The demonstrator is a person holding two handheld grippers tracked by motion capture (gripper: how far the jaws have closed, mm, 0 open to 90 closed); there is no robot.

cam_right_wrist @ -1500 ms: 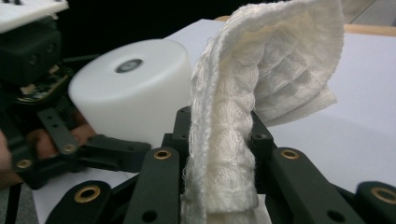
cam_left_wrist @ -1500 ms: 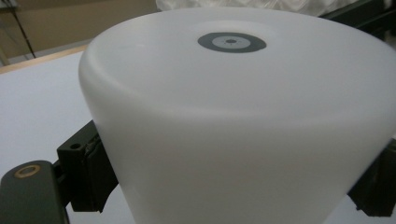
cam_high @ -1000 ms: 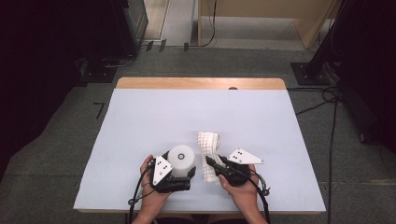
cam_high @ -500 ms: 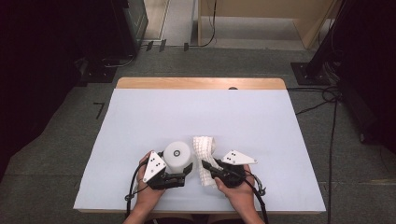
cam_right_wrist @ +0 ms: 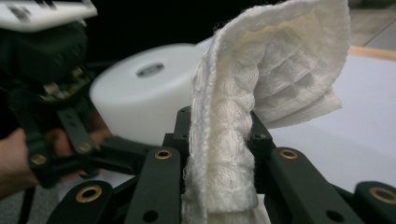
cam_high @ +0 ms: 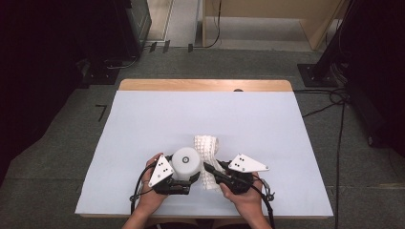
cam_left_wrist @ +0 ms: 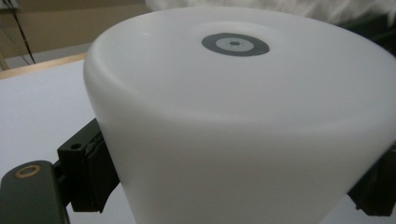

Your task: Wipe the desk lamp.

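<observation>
The white, smooth plastic cup (cam_high: pixel 186 161), turned bottom-up, sits clamped between the jaws of your left gripper (cam_high: pixel 184 179) near your edge of the pale blue table (cam_high: pixel 143 124). Just right of the cup, your right gripper (cam_high: pixel 208 168) is pinched tight on a folded white waffle-weave cloth (cam_high: pixel 206 148), whose free end flops over beyond the jaws. Both things are in hand, so the pick-up looks done; I judge the wiping itself hasn't started, since cloth and cup appear slightly apart. You can't see the cup's open mouth or whether its rim touches the table.
</observation>
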